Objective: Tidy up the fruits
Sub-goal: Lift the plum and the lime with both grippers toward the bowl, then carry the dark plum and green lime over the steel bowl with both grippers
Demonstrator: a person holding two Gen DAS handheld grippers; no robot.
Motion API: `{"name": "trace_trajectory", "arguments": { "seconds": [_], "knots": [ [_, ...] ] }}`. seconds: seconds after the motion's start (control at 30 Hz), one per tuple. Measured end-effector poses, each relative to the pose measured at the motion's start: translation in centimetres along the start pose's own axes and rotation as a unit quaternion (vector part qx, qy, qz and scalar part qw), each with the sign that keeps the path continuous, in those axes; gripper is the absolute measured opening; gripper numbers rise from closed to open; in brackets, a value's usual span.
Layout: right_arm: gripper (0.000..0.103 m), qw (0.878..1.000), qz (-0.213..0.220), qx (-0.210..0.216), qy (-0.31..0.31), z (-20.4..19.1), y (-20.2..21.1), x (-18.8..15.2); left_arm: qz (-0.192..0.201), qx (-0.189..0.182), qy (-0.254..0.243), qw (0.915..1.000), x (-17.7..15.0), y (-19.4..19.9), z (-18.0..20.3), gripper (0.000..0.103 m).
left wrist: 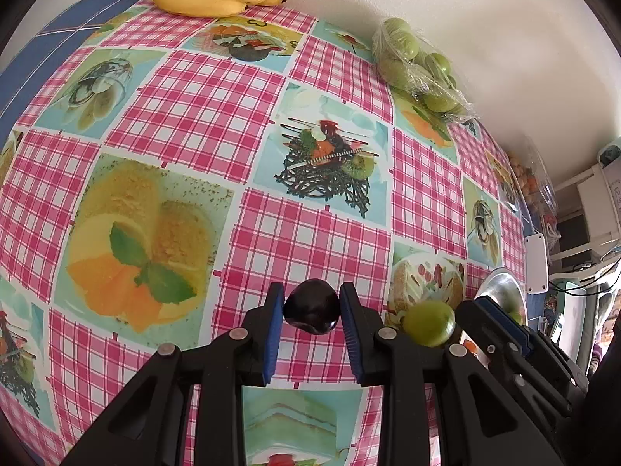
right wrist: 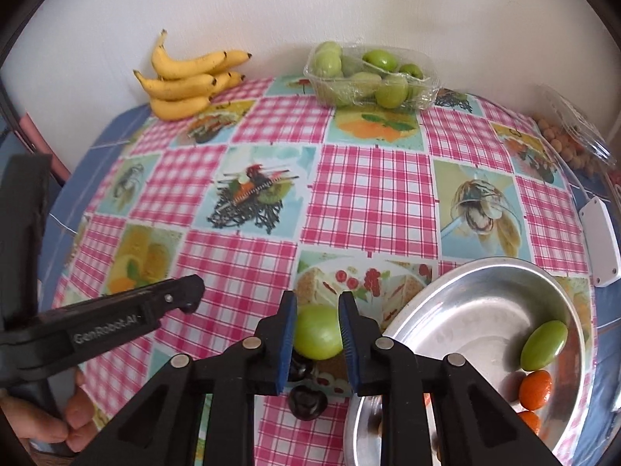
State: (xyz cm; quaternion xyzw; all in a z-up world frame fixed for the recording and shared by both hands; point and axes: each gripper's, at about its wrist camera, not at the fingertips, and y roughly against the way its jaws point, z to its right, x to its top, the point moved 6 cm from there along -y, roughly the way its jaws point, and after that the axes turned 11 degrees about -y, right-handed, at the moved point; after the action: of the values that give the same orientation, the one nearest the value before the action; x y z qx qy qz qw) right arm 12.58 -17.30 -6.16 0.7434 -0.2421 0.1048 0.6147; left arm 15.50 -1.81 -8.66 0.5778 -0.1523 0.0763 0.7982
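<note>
- Left gripper [left wrist: 311, 312]: its blue pads pinch a dark plum [left wrist: 311, 306], which is held above the checked cloth of the bench [left wrist: 217, 116].
- Right gripper [right wrist: 317, 330]: its pads are pressed against both sides of a green plum [right wrist: 319, 332], which is clamped between them. In the left wrist view this fruit sits just right of the left gripper's right finger.
- Landmark: the metal bowl [right wrist: 465, 310] stands on the bench, at the lower right in the right wrist view.
- The green plum in the right gripper is just left of the bowl's rim, outside the bowl.
- Another dark fruit [right wrist: 306, 402] lies on the cloth left of the bowl, below the green plum in the right wrist view and partly hidden by the gripper fingers.
- Inside the bowl, against its right wall: one oval green fruit [right wrist: 543, 343] with two small orange fruits [right wrist: 535, 390] below it.
- A bunch of bananas [right wrist: 186, 81] lies at the wall, well apart from the bowl, to its far left.
- A clear wrapped tray of green plums [right wrist: 368, 77] sits at the wall, well beyond the bowl.
- A clear plastic box of small tan and orange fruits [right wrist: 574, 139] sits at the bench edge, beyond the bowl to its right.
- A white flat device [right wrist: 599, 240] lies near the bowl's right rim.
- A person's fingers [right wrist: 73, 415] hold the left gripper's handle, far left of the bowl.
</note>
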Motion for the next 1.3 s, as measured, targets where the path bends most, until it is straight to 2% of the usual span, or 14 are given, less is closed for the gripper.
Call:
{"name": "trace_trajectory", "arguments": {
  "seconds": [0.17,0.3,0.4,0.43,0.47,0.5,0.53,0.67,0.93,1.07,1.3],
  "knots": [
    [0.024,0.999,-0.010,0.026,-0.032,0.9,-0.2,0.1,-0.006,0.005,0.009,0.9999,-0.2,-0.3,-0.4,0.030],
    [0.025,0.999,-0.015,0.031,-0.042,1.1,-0.9,-0.1,-0.009,0.009,0.015,0.9998,-0.4,-0.4,-0.9,0.030],
    [0.029,0.998,-0.013,0.047,-0.045,0.5,-1.3,0.0,-0.011,0.017,0.019,0.9996,-0.4,-0.4,-1.3,0.030],
    [0.039,0.998,-0.014,0.050,-0.047,0.4,-1.4,0.0,-0.011,0.020,0.021,0.9995,-0.4,-0.4,-1.6,0.030],
    [0.056,0.997,-0.015,0.052,-0.049,0.3,-1.6,0.0,-0.011,0.023,0.023,0.9994,-0.4,-0.5,-1.7,0.030],
    [0.061,0.997,-0.017,0.051,-0.050,0.2,-1.8,0.0,-0.013,0.025,0.026,0.9993,-0.4,-0.5,-2.0,0.030],
    [0.062,0.997,-0.017,0.049,-0.049,0.1,-1.9,0.0,-0.014,0.027,0.030,0.9991,-0.3,-0.6,-2.3,0.030],
    [0.062,0.998,-0.018,0.036,-0.051,0.2,-2.6,0.1,-0.016,0.035,0.037,0.9986,-0.2,-0.7,-3.0,0.030],
    [0.063,0.996,-0.039,0.050,-0.065,-0.3,-4.4,-0.3,-0.018,0.029,0.041,0.9986,0.0,-0.9,-3.0,0.030],
    [0.063,0.996,-0.048,0.042,-0.057,-0.9,-5.3,-0.7,-0.018,0.028,0.042,0.9986,0.1,-1.0,-3.1,0.031],
    [0.063,0.996,-0.051,0.037,-0.070,-0.6,-6.1,-0.8,-0.019,0.027,0.034,0.9989,0.3,-1.2,-2.6,0.038]
  ]
}}
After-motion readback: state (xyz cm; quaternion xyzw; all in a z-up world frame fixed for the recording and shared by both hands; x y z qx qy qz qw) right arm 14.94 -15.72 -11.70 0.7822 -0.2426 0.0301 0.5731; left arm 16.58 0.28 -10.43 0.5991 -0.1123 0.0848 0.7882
